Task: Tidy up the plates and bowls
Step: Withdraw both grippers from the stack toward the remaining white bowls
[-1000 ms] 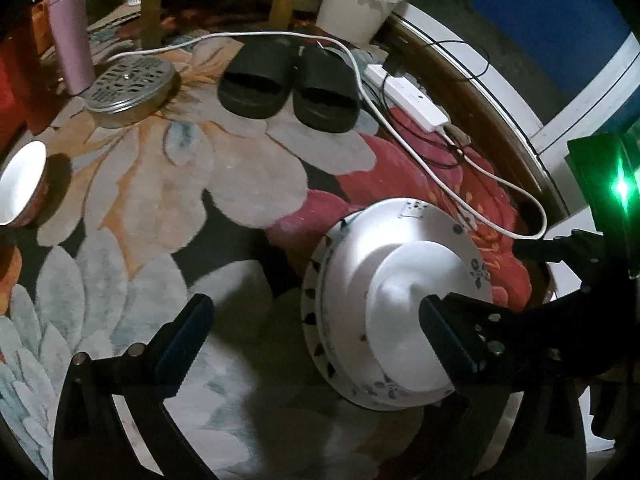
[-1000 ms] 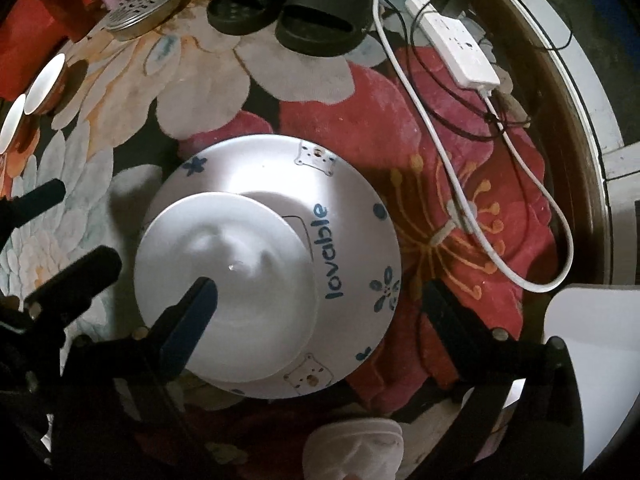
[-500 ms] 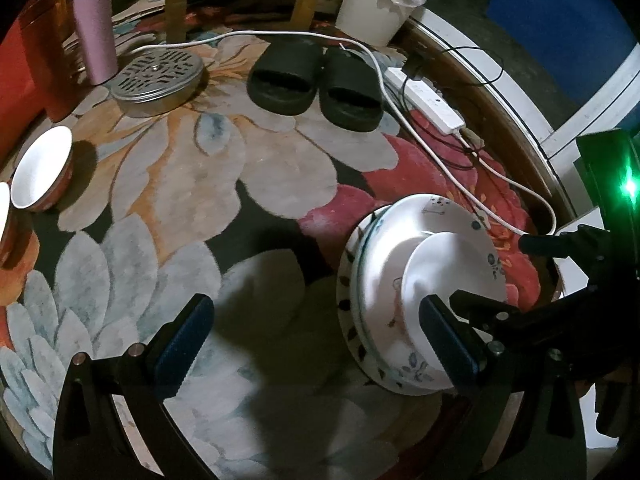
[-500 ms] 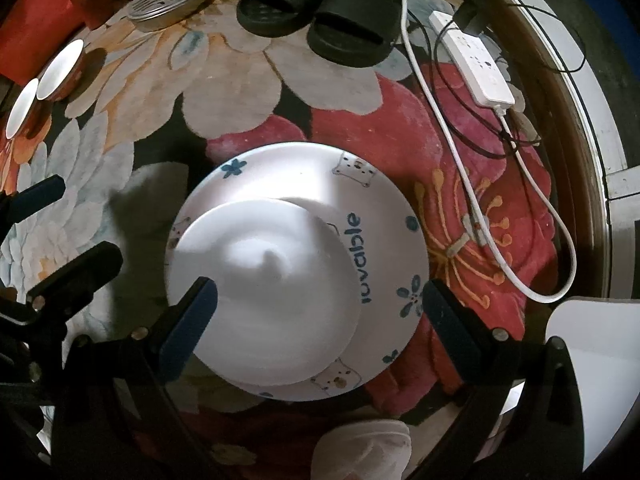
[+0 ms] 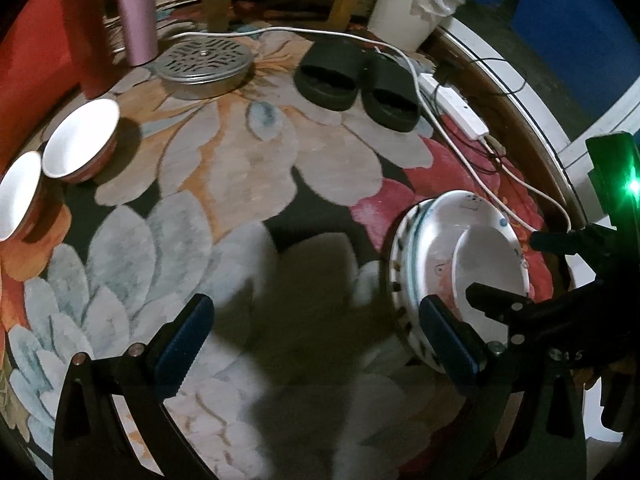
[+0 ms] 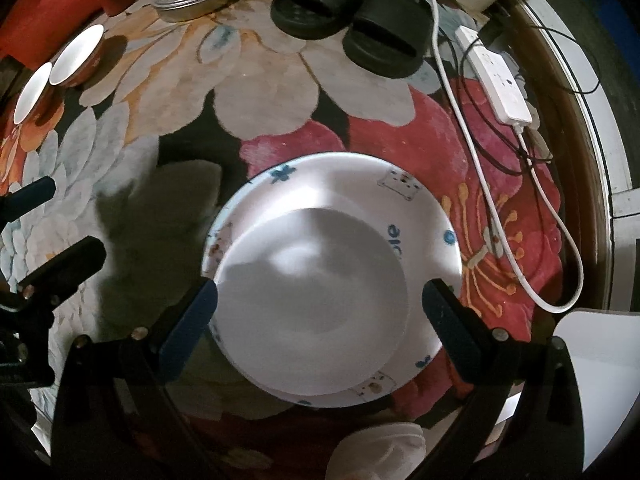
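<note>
A stack of plates (image 6: pixel 360 200) lies on the flowered rug, a small plain white plate (image 6: pixel 312 312) on top of a larger one with blue print. My right gripper (image 6: pixel 316 320) is open, its fingers to either side of the small plate, above it. In the left wrist view the stack (image 5: pixel 444 248) sits at the right, beside the right finger. My left gripper (image 5: pixel 316 344) is open and empty over the rug. Two red bowls with white insides (image 5: pixel 82 138) (image 5: pixel 16 196) stand at the far left; they also show in the right wrist view (image 6: pixel 78 54).
Black slippers (image 5: pixel 356 80), a white power strip (image 5: pixel 456 110) with cables, a perforated metal lid (image 5: pixel 204 64), a pink tumbler (image 5: pixel 138 8) and a white bucket (image 5: pixel 408 8) lie at the back. A white cloth object (image 6: pixel 380 452) is below the stack.
Both grippers have pulled back and up from the stack. The view now takes in more rug and both bowls. The small plate stays on the stack.
</note>
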Tool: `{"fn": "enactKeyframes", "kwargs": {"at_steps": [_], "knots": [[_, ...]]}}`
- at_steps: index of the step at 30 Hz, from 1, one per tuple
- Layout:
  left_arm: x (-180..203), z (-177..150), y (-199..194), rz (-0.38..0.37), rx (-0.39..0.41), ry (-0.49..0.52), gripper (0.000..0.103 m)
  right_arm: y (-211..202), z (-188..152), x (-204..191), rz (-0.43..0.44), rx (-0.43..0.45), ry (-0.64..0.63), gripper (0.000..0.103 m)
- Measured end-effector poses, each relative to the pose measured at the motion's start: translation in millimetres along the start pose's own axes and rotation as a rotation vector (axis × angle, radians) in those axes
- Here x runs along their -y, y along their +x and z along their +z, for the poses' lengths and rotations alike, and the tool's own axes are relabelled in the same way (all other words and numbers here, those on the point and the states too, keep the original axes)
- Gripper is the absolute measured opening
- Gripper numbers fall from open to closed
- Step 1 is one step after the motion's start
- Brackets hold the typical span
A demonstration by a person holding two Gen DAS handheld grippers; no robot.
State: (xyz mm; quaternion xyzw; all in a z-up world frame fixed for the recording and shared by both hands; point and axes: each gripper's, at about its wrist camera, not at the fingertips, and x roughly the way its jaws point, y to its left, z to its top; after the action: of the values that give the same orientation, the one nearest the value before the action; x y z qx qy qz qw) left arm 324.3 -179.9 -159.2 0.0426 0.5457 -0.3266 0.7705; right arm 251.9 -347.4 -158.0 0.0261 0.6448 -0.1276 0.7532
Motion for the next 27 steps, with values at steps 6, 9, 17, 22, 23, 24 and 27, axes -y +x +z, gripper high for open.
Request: {"fn": "enactKeyframes", "kwargs": {"at_steps": [6, 9, 17, 22, 23, 24, 27], "knots": [[-24.4, -7.3, -7.2, 0.021, 0.002, -0.035, 0.102, 0.2, 3.4, -19.4, 0.001, 0.003, -0.031, 0.103], [-33.4, -11.2, -10.7, 0.029, 0.002, -0.047, 0.102, -0.3, 4.6, -28.4, 0.002, 0.004, -0.044, 0.103], [-53.4, -21.3, -20.0, 0.049, 0.003, -0.074, 0.102, -2.2, 8.2, -49.3, 0.007, 0.011, -0.070, 0.103], [-68.3, -25.8, -26.3, 0.060, 0.007, -0.096, 0.102, -2.5, 10.6, -62.4, 0.012, 0.012, -0.090, 0.103], [-71.2, -26.5, -27.5, 0.063, 0.008, -0.099, 0.102, -2.4, 11.3, -64.4, 0.014, 0.012, -0.093, 0.103], [-74.6, -27.8, -28.8, 0.065, 0.008, -0.104, 0.102, -2.3, 11.5, -67.1, 0.015, 0.012, -0.096, 0.103], [-83.1, -31.1, -31.5, 0.074, 0.008, -0.116, 0.102, -2.2, 12.1, -74.8, 0.016, 0.011, -0.110, 0.103]]}}
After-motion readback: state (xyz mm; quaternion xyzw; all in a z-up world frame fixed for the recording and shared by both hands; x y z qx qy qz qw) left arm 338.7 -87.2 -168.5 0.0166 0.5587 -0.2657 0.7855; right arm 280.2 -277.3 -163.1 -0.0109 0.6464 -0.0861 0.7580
